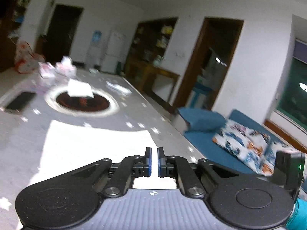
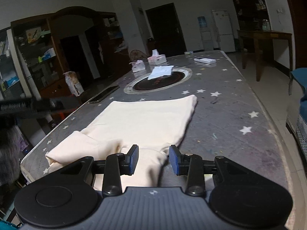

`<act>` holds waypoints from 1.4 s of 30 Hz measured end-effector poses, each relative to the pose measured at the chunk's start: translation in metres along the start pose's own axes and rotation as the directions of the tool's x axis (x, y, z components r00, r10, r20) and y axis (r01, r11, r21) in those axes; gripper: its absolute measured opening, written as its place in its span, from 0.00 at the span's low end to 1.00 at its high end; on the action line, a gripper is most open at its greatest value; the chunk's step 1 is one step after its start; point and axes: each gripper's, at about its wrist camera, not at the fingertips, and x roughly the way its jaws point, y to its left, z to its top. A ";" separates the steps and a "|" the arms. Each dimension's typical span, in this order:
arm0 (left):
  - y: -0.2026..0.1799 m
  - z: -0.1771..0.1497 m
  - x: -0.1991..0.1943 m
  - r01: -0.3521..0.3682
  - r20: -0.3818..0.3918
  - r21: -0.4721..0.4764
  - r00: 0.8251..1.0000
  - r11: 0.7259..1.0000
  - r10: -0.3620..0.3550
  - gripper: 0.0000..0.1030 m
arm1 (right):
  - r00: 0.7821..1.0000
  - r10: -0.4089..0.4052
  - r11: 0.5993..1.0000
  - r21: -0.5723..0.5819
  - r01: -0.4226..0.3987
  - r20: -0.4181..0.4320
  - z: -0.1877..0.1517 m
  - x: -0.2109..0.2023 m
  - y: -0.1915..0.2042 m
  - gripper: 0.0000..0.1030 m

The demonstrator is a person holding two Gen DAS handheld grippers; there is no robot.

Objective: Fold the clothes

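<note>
The right gripper (image 2: 153,160) is held low over the near table edge, its jaws set wide apart on either side of a bunched part of the cream garment (image 2: 145,118). No closure on the cloth is seen, so nothing is judged to be gripped. The left gripper (image 1: 154,162) is seen with its jaws nearly together, only a thin gap between the pads and nothing in it. It is raised above a bright patch of the cloth, the view being blurred.

The garment is spread flat along the table (image 2: 230,115), with a doubled flap at its near left. It is judged partly folded; the stage cannot be settled.

Further on, the grey star-printed cover is noted, then a phone (image 2: 104,94) at the left edge, a round dark inset (image 2: 159,84) bearing a folded white cloth (image 2: 161,71), and two tissue boxes (image 2: 156,58). Beyond are shelves, doors and a refrigerator (image 2: 223,30).
</note>
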 end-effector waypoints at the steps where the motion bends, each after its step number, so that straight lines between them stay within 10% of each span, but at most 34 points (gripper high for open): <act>1: -0.001 -0.004 0.005 0.009 -0.021 0.003 1.000 1.000 -0.009 0.06 | 1.000 -0.004 1.000 0.004 0.004 0.000 -0.001 -0.001 -0.002 0.34; 6: 0.006 -0.015 0.019 0.011 -0.090 0.005 0.996 1.000 -0.010 0.08 | 1.000 -0.001 1.000 0.004 0.001 -0.006 -0.001 -0.001 -0.002 0.34; 22: 0.102 -0.039 -0.073 -0.352 -0.052 -0.014 0.935 0.936 0.351 0.30 | 0.967 0.155 0.981 -0.086 -0.175 -0.203 0.003 0.069 0.053 0.32; 31: 0.107 -0.051 -0.088 -0.360 -0.062 -0.005 0.931 0.933 0.359 0.42 | 0.964 0.113 0.980 -0.133 -0.148 -0.240 0.002 0.084 0.069 0.07; 42: 0.101 -0.049 -0.083 -0.309 -0.075 0.047 0.947 0.950 0.311 0.44 | 0.986 0.100 0.972 -0.201 -0.125 -0.130 0.030 0.020 0.077 0.06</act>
